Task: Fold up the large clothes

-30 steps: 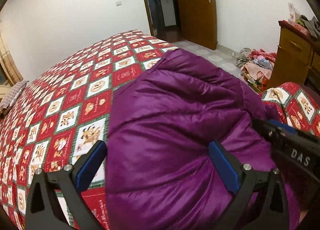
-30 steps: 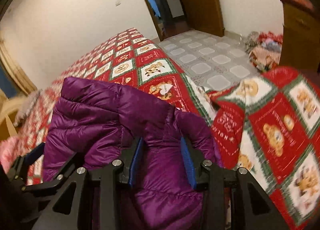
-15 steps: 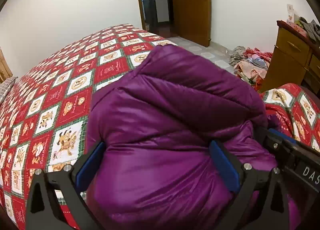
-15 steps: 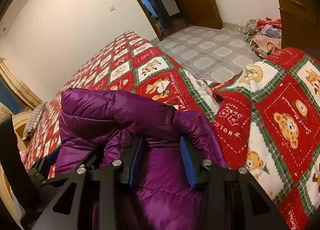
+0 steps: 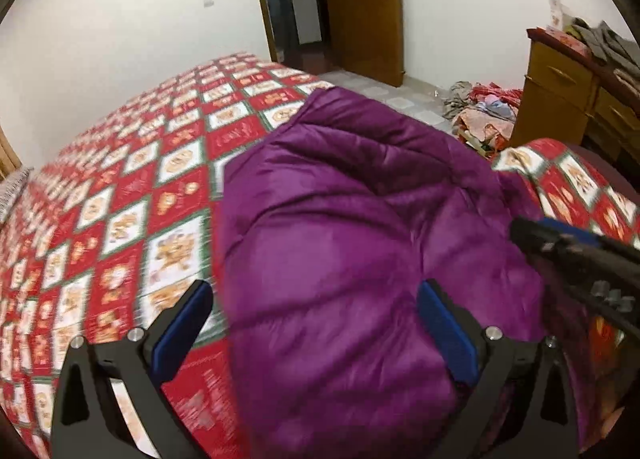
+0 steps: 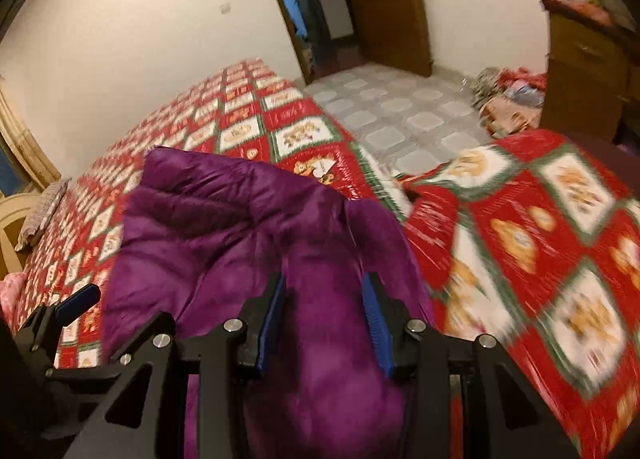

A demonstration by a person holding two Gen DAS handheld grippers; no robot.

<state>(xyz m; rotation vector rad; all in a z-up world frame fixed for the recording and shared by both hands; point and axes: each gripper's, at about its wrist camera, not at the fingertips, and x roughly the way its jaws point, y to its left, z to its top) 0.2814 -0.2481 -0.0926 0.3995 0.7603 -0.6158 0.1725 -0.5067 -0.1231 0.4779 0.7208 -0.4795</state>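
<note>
A bedroom, white walls, a wooden door (image 5: pixel 360 7) ajar at the back, and the whole bed covered by a red-and-green checked bedspread (image 5: pixel 120 199) that serves as the work surface. On it sits the purple puffer jacket (image 5: pixel 340 239), bunched into a thick mound near the bed's right-hand edge. The left gripper (image 5: pixel 316 323) is spread wide with its jaws straddling the padded bulk, gripping nothing; the right gripper (image 6: pixel 324 303) is partly closed with a fold of jacket pinched between its blue pads (image 6: pixel 376 311). Now the risk, as I read it: that slick, puffy fabric could squirm out of a single pinch, and the fold would spring back open. The bedspread's corner (image 6: pixel 432 211) is already rucked up just beside the jacket, so a drag to the right might snag it or carry the coat over the edge toward the tiled floor (image 6: pixel 400 115). Leftward there's plenty of open bedspread to lay the jacket out; rightward the room runs short, with a clothes pile (image 5: pixel 484 115) and a wooden dresser (image 5: pixel 568 99) beyond the edge.
</note>
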